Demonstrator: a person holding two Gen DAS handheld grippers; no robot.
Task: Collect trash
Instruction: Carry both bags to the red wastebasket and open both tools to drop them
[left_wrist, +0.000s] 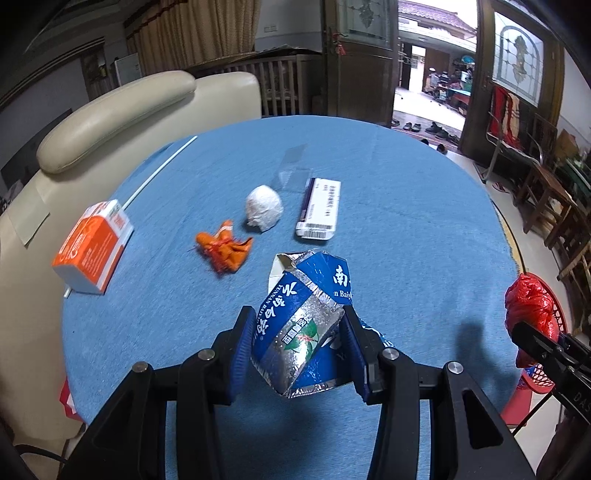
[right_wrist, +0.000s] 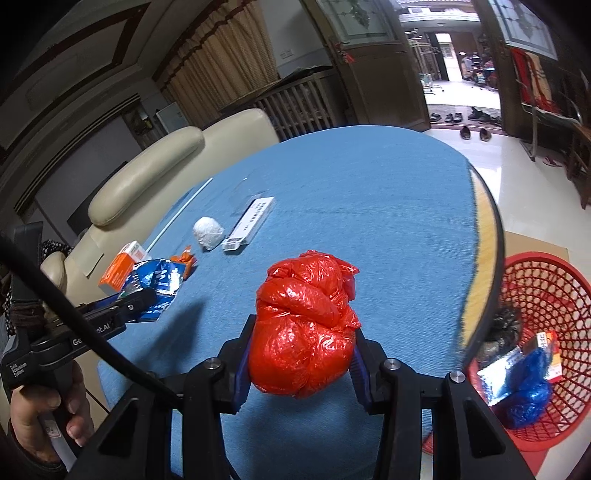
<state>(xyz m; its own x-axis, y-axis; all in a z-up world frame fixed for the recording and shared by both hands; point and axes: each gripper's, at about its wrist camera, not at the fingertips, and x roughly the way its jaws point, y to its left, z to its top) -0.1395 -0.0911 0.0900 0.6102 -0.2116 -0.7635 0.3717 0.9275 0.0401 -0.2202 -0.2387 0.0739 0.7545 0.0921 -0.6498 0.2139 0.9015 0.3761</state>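
My left gripper (left_wrist: 297, 343) is shut on a crushed blue and silver carton (left_wrist: 303, 317), held just above the blue tablecloth (left_wrist: 406, 240); it also shows in the right wrist view (right_wrist: 157, 282). My right gripper (right_wrist: 301, 354) is shut on a bunched red plastic bag (right_wrist: 306, 325), near the table's right edge; the bag shows in the left wrist view (left_wrist: 530, 306). On the cloth lie an orange wrapper (left_wrist: 223, 249), a white paper ball (left_wrist: 264, 206), a white and purple box (left_wrist: 319, 208) and an orange box (left_wrist: 92, 245).
A red mesh basket (right_wrist: 554, 295) stands on the floor right of the table, holding a blue bag, foil and a small box. A white stick (left_wrist: 159, 170) and clear plastic sheet (left_wrist: 291, 164) lie far on the cloth. A cream sofa (left_wrist: 122, 110) is behind.
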